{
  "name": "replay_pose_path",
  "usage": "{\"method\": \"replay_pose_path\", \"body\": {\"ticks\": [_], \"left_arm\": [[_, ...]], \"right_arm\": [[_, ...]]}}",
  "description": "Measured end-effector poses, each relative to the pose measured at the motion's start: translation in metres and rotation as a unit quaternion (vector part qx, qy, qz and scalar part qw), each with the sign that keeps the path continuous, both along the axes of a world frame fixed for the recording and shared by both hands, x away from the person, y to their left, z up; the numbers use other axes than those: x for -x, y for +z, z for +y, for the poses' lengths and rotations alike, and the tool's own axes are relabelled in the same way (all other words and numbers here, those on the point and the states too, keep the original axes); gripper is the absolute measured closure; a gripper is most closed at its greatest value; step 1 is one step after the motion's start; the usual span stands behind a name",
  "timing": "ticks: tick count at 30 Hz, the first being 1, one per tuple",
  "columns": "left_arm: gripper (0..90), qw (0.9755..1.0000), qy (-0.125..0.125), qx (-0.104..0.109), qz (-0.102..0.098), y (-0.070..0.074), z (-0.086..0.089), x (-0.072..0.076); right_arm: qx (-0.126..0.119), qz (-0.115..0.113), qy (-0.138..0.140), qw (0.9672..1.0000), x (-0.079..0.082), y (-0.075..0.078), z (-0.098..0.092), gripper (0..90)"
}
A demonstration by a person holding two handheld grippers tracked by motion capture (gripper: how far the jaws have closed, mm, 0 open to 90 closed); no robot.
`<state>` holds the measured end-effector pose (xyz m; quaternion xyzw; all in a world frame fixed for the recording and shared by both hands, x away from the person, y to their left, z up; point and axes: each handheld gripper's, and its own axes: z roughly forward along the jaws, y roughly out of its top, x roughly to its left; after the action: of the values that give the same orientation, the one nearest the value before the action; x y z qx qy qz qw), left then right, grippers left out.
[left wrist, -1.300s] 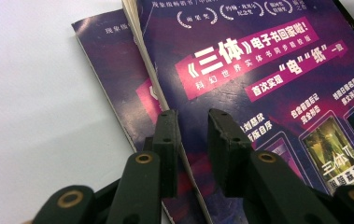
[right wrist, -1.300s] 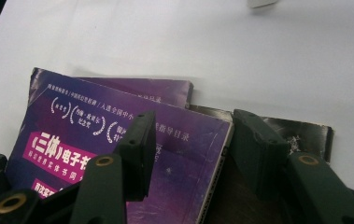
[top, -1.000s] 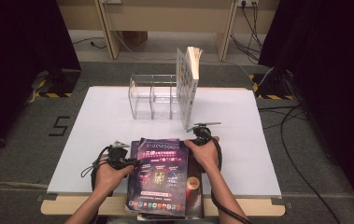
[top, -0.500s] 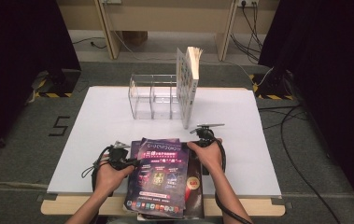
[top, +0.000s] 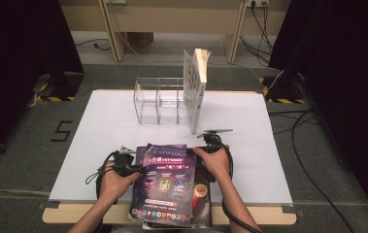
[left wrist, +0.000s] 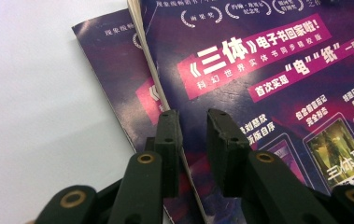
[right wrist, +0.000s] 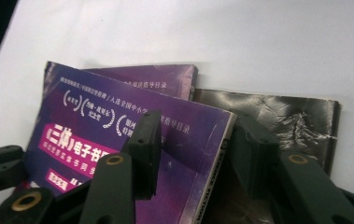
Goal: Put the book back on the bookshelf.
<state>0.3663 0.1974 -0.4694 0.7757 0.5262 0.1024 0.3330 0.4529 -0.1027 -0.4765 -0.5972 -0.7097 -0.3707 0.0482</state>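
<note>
A purple paperback (top: 164, 182) tops a stack of books at the table's front middle. My left gripper (top: 135, 168) grips its left page edge. In the left gripper view, my left gripper (left wrist: 193, 116) has one jaw under that edge and the other on the purple paperback's cover (left wrist: 268, 60). My right gripper (top: 198, 152) holds the spine side. In the right gripper view, my right gripper (right wrist: 197, 120) straddles the spine, its jaws having just eased slightly wider, one pad on the purple paperback's cover (right wrist: 86, 107). Beneath lie a second purple book (left wrist: 114, 60) and a black book (right wrist: 277, 109).
A clear acrylic rack (top: 159, 99) stands at the back middle of the white table (top: 269, 145). A thick book (top: 195, 87) stands upright in its right end. Cables run over the floor to the right of the table.
</note>
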Motion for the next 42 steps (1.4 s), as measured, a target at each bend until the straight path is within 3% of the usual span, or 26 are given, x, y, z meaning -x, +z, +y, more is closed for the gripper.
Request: {"method": "replay_pose_path", "body": {"ticks": [4, 8, 11, 15, 16, 20, 23, 25, 28, 30, 37, 42], "left_arm": [[74.2, 1.0000, -0.001, 0.001, 0.002, 0.000, 0.001, -0.001], [74.2, 1.0000, -0.001, -0.003, 0.000, 0.000, 0.002, 0.000], [74.2, 1.0000, 0.004, 0.002, 0.001, 0.000, 0.002, 0.000], [74.2, 1.0000, 0.003, -0.002, 0.001, 0.000, 0.002, 0.000], [74.1, 1.0000, 0.003, -0.002, 0.001, 0.000, 0.002, 0.000], [74.1, 1.0000, 0.002, -0.002, 0.001, 0.000, 0.002, 0.000], [74.1, 1.0000, 0.002, 0.006, 0.001, -0.001, 0.004, 0.000], [73.9, 1.0000, 0.000, 0.008, 0.000, -0.001, 0.006, 0.000], [73.1, 0.9998, -0.001, 0.022, 0.000, -0.002, 0.009, 0.001], [68.8, 0.9990, 0.003, 0.045, 0.000, -0.002, 0.012, 0.002], [59.8, 0.9958, 0.029, 0.076, -0.043, 0.000, 0.028, 0.014], [57.1, 0.9918, 0.054, 0.092, -0.070, 0.003, 0.040, 0.017]], "right_arm": [[0.030, -0.022, 0.009, 0.9993, 0.003, 0.007, 0.004, 62.0], [0.044, -0.041, 0.021, 0.9980, 0.006, 0.020, 0.008, 68.2], [0.030, -0.050, 0.028, 0.9979, 0.008, 0.026, 0.009, 72.5], [0.021, -0.055, 0.029, 0.9979, 0.009, 0.027, 0.010, 71.9], [0.016, -0.047, 0.024, 0.9985, 0.009, 0.027, 0.010, 71.5], [0.000, -0.015, 0.047, 0.9988, 0.009, 0.017, 0.014, 71.6], [-0.026, -0.019, 0.041, 0.9986, 0.009, 0.017, 0.011, 76.1], [-0.029, -0.021, 0.038, 0.9986, 0.010, 0.019, 0.012, 77.4], [-0.041, -0.021, 0.036, 0.9983, 0.011, 0.025, 0.013, 79.0], [-0.051, -0.029, 0.035, 0.9977, 0.012, 0.030, 0.014, 80.5], [-0.064, -0.059, 0.030, 0.9957, 0.018, 0.050, 0.020, 82.7], [-0.064, -0.097, 0.023, 0.9930, 0.024, 0.066, 0.020, 83.2]]}}
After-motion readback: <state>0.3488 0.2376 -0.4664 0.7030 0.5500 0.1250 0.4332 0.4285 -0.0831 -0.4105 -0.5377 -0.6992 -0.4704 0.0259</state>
